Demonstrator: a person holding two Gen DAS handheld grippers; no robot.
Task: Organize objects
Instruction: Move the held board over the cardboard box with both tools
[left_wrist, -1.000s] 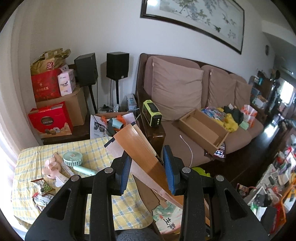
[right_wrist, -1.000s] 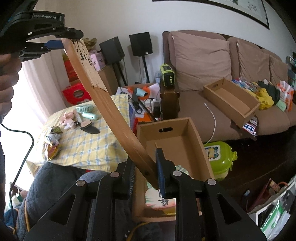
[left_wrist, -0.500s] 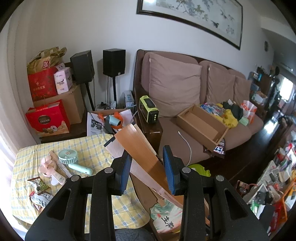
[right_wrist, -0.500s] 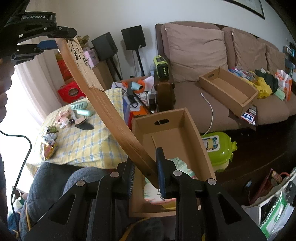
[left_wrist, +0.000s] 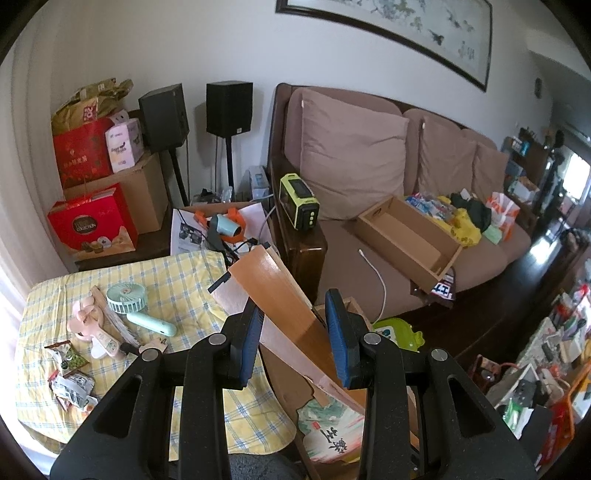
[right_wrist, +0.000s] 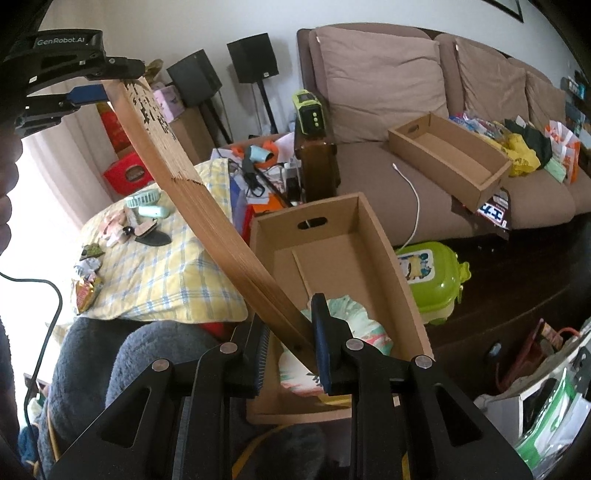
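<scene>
On the left, the bench wears a yellow checked cloth and carries snack packets, a pink fan and a mint handheld fan, all lying loose near one another. Behind it stand red gift boxes and two black speakers.

The left tool grips the upper end of a folded wooden fan; in the right wrist view its blue pad and black finger press on the fan's top edge. The fan slants down from there, closed into a flat stack of slats, its lower pivot end pinched between the narrowly set pads of the right tool. That lower end hangs over the near part of an open cardboard box, just above a patterned paper fan lying inside.

Right of the box sits a green plastic case on the dark floor. Further right, a brown sofa holds a second, empty cardboard box and a heap of bags.
</scene>
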